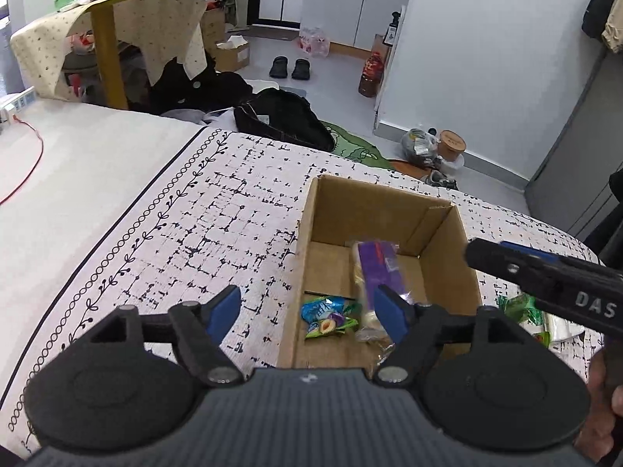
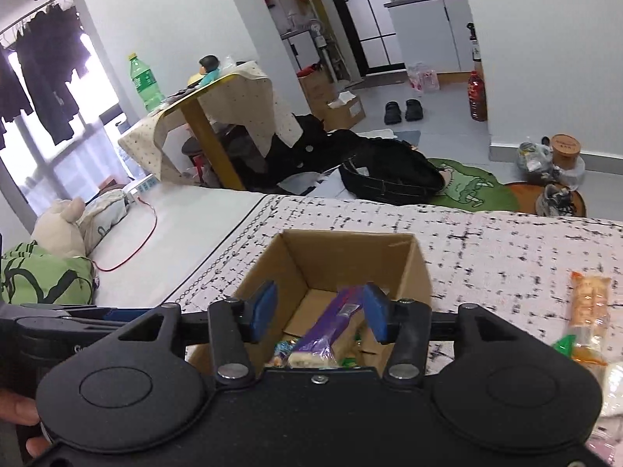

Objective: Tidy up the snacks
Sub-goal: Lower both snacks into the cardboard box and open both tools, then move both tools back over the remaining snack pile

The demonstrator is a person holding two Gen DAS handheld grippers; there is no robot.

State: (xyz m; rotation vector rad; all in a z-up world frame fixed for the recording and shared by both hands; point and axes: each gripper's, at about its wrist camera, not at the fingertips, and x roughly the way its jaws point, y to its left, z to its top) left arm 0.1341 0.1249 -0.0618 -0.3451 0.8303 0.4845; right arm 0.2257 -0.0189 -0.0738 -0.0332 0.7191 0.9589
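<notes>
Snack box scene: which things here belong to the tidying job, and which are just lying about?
Job:
cardboard box
purple packet in it
plum packet in it
orange packet on the cloth
green packet beside the box

Lying about:
green bottle
black shoes
black bag
red cable

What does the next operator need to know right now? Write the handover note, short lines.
Left gripper: open, nothing between its jaws, hovering at the near left edge of the cardboard box.
Right gripper: open, over the box; the purple packet lies below it inside the box, and the pads do not press on it.
In the box: purple packet, blue-green plum packet, at least one more small packet.
Still outside on the patterned cloth, right of the box: orange cracker packet, green packet, some pale ones.
Left to do: move those into the box.
</notes>
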